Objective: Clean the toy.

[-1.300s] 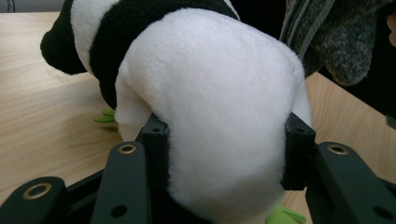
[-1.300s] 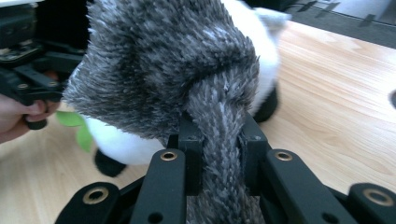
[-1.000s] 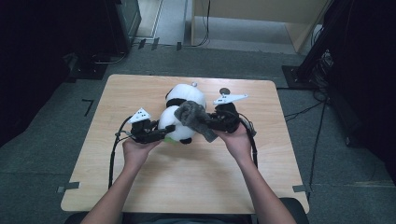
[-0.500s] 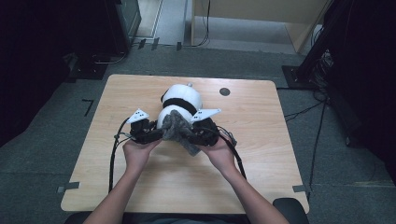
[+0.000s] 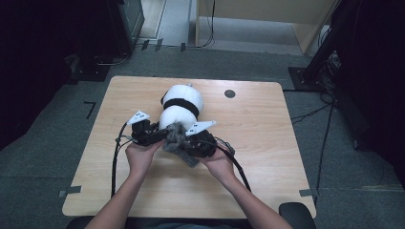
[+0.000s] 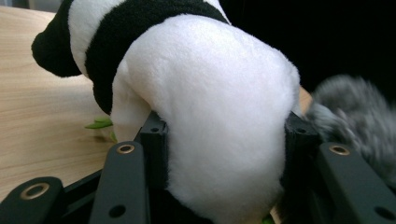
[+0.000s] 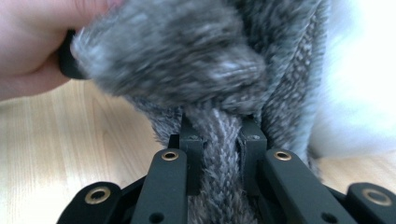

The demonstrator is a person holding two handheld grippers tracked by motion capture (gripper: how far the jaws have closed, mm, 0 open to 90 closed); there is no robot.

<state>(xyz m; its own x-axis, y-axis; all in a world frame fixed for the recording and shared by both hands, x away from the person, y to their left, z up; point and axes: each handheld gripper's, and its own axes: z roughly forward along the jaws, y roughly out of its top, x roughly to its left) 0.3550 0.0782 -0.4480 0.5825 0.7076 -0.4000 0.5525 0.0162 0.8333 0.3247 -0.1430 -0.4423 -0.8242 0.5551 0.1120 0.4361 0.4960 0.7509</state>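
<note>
A black-and-white plush panda [image 5: 181,101] lies on the wooden table [image 5: 267,143]. My left gripper [image 5: 160,135] is shut on its white near end, and the plush [image 6: 210,102] bulges between the two black jaws of that gripper [image 6: 224,130]. My right gripper [image 5: 187,143] is shut on a grey fuzzy knitted piece [image 5: 175,139], held right against the panda's near end. A ribbed strip of that knit [image 7: 219,70] is pinched between the right gripper's [image 7: 219,137] jaws. The left hand [image 7: 32,42] is just beyond it.
A small black round mark [image 5: 229,93] lies on the table's far right part. A green bit [image 6: 99,124] pokes out under the panda. Cables [image 5: 114,162] trail from both grippers toward the near edge. Dark stands [image 5: 315,71] are on the floor beyond the table.
My right gripper has carried the grey knitted piece left and down, from beside the panda's right side to its near end, next to the left gripper. The left gripper has kept still.
</note>
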